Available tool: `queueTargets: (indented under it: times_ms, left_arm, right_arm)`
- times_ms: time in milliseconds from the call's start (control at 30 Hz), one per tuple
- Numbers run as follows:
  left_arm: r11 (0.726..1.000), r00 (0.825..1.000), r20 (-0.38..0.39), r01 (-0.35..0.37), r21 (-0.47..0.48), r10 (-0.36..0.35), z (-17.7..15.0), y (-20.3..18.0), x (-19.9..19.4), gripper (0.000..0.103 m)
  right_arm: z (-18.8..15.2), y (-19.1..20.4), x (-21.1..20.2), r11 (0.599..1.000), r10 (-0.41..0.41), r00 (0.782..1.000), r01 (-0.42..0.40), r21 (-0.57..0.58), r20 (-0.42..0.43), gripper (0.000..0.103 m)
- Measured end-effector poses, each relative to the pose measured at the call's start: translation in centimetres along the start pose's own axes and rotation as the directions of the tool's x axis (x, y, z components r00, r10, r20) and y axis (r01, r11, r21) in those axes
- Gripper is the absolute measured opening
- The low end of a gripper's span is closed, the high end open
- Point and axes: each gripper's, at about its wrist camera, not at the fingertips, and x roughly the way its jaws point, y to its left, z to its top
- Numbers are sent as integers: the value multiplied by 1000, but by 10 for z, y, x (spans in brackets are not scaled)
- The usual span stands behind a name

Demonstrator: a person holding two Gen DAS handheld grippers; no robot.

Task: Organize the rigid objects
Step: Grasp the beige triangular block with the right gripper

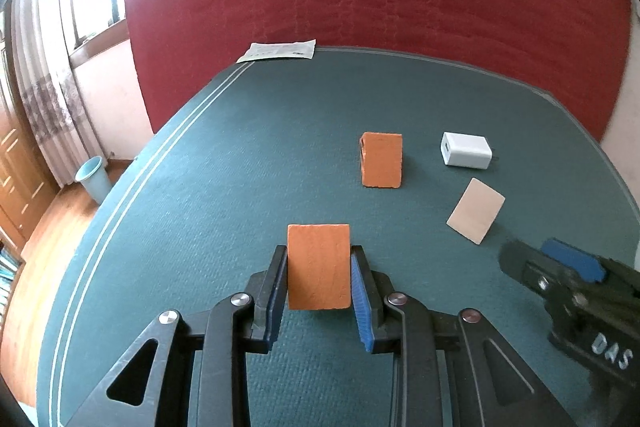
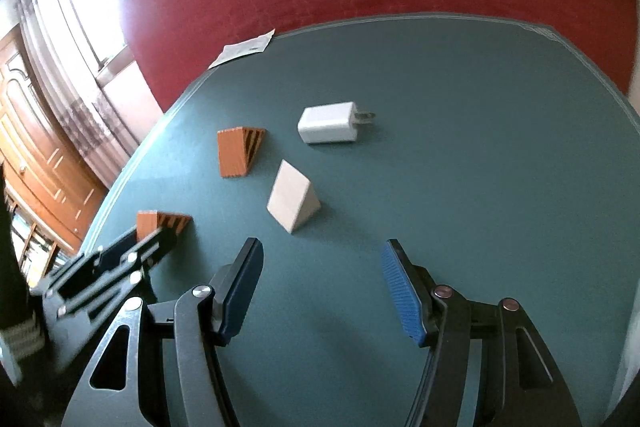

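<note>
The left claw (image 1: 319,281) is pinching an orange wedge (image 1: 318,267) between its two blue pads, one pad pressing on each side. The wedge is sitting low over the green table (image 1: 200,187), near the left side of it. In the right view the same wedge (image 2: 162,223) is showing at the tip of the left claw (image 2: 160,233), close to the table's left edge. A little farther back, a second orange wedge (image 1: 382,159) is standing on the table by itself, not touching anything. To the right of it, a white charger (image 1: 467,150) is lying on its side, with its metal prongs pointing right. Nearer than the charger, a pale wedge (image 1: 476,210) is resting on the table, apart from the others. The right claw (image 2: 322,287) is hanging over bare table with its pads spread wide and nothing between them. A white paper (image 1: 278,51) is lying at the far left corner of the table.
</note>
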Motion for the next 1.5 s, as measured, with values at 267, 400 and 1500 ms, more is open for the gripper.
queueTargets:
  times_ms: [267, 400, 1500]
  left_arm:
    - [1000, 1000, -7, -13, -28, 13, -4, 6, -1, 31]
    - [999, 1000, -12, -23, -44, 22, -5, 9, -1, 31]
    - [998, 999, -33, -26, -58, 24, -7, 17, 6, 31]
  right_arm:
    - [14, 9, 18, 1000, 1, 1000, -1, 3, -1, 61]
    - [17, 14, 26, 1000, -11, 1000, 11, 3, -3, 60]
    - [12, 21, 30, 991, -109, 994, 111, -78, 30, 35]
